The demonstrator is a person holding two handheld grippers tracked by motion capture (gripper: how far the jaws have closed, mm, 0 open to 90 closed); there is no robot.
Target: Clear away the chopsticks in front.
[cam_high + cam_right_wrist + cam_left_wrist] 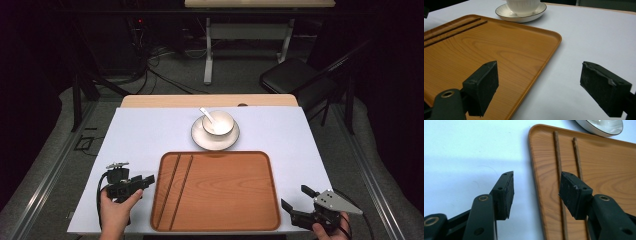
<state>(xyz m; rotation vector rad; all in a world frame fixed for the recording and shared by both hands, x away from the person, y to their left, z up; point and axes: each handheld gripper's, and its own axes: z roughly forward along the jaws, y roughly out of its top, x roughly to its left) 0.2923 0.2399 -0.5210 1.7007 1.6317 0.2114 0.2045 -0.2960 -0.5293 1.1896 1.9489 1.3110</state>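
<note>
A wooden tray [225,190] lies at the table's front middle, with two dark chopsticks [176,187] lying side by side along its left part. Behind it a white bowl [218,123] with a white spoon [207,114] stands on a white saucer [215,137]. My left gripper [145,181] is open just left of the tray; its jaws straddle the tray's left rim [535,177] above the chopsticks [559,167]. My right gripper [296,198] is open at the tray's front right corner, over the rim [541,67]. The saucer [509,13] and bowl [522,6] show far off.
A pale blue cloth [150,130] covers the table. Beyond the table's far edge stand a black folding chair [300,75] and a white table frame [210,50] on the grey floor, with cables [165,55] trailing.
</note>
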